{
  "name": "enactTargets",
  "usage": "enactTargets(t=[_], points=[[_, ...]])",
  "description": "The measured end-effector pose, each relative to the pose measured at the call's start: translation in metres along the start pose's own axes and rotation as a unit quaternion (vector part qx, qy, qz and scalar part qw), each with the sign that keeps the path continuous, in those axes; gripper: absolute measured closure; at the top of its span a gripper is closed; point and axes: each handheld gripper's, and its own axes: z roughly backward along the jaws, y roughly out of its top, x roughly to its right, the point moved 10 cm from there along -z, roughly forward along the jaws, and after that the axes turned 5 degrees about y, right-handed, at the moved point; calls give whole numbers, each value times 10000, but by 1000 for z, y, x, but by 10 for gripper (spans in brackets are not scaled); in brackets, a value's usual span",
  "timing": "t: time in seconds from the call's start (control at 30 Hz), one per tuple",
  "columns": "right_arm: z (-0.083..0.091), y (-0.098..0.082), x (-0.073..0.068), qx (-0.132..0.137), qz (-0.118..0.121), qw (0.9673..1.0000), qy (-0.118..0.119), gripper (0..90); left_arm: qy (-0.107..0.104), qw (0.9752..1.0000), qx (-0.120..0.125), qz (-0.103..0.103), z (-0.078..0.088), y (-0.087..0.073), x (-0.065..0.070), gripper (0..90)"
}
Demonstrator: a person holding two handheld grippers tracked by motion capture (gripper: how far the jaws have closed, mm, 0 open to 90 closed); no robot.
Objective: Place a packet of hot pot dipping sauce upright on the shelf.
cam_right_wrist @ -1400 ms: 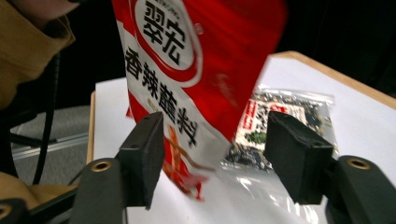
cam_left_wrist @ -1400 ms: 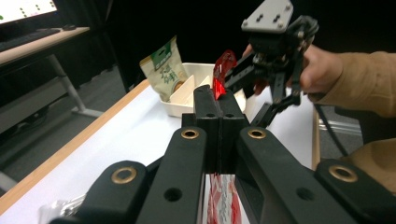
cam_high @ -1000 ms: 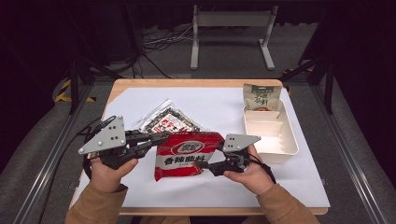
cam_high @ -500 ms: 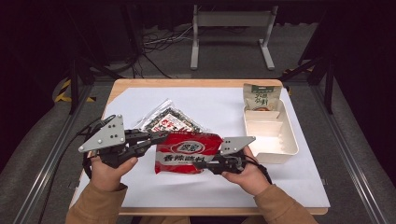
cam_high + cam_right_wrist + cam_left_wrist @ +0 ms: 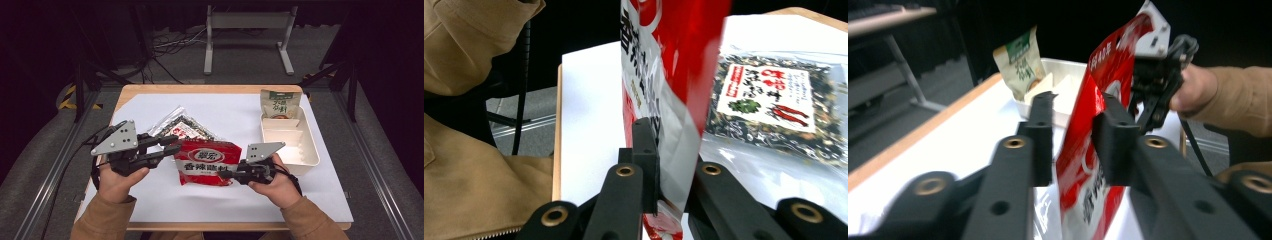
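Handover of red pouch [image 5: 207, 162]: right hand-held gripper [image 5: 226, 174] newly clamped on it, left hand-held gripper [image 5: 176, 145] just parting around it, next withdrawing left

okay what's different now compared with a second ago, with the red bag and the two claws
The right claw has just been closing and now pinches the red bag's right edge. The left claw has just been opening: in the left gripper view its jaws stand apart with the bag between them, so its grip looks released. The bag has barely shifted. The seaweed pack, green pouch and white tray stayed put.
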Motion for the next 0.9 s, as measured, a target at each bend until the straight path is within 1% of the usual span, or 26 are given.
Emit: enactTargets(t=[0.07,0.13,0.17,0.2,0.23,0.27,0.3,0.37,0.43,0.5,0.6,0.63,0.73,0.77,0.8,0.9], points=[[5,-1,2,-46,-19,10000,-63,864,99,9999,-118,30,-1,-4,-4,617],[11,-3,4,-87,-22,9999,-136,866,155,9996,-213,48,-1,-7,-8,561],[13,-3,5,-92,-23,9998,-164,867,220,9994,-251,105,-2,-9,-10,540],[16,-4,6,-95,-55,9997,-202,868,238,9992,-284,118,-1,-11,-12,513],[19,-4,7,-81,-69,9997,-240,869,238,9992,-284,118,-1,-11,-12,511],[23,-4,8,-60,-90,9995,-290,869,283,9990,-292,180,-1,-14,-17,507],[26,-4,10,-35,-97,9994,-324,870,317,9988,-328,155,0,-16,-19,502],[32,-3,11,-3,-118,9992,-387,870,373,9983,-417,180,1,-22,-23,491],[40,-1,14,44,-101,9988,-473,870,423,9976,-486,251,1,-29,-28,479],[48,1,16,79,-98,9982,-582,871,453,9968,-550,372,2,-36,-33,460],[61,4,21,168,-112,9972,-716,871,524,9955,-652,438,2,-45,-40,453],[64,5,22,191,-111,9969,-750,872,583,9949,-693,435,2,-50,-43,453],[76,8,27,252,-107,9956,-895,872,633,9939,-754,504,1,-58,-48,446],[76,8,27,252,-107,9956,-895,872,633,9939,-754,504,1,-58,-48,444],[83,11,30,285,-94,9948,-968,872,672,9932,-809,494,1,-64,-51,441],[90,15,33,309,-58,9940,-1045,873,725,9915,-938,543,1,-75,-54,433]])
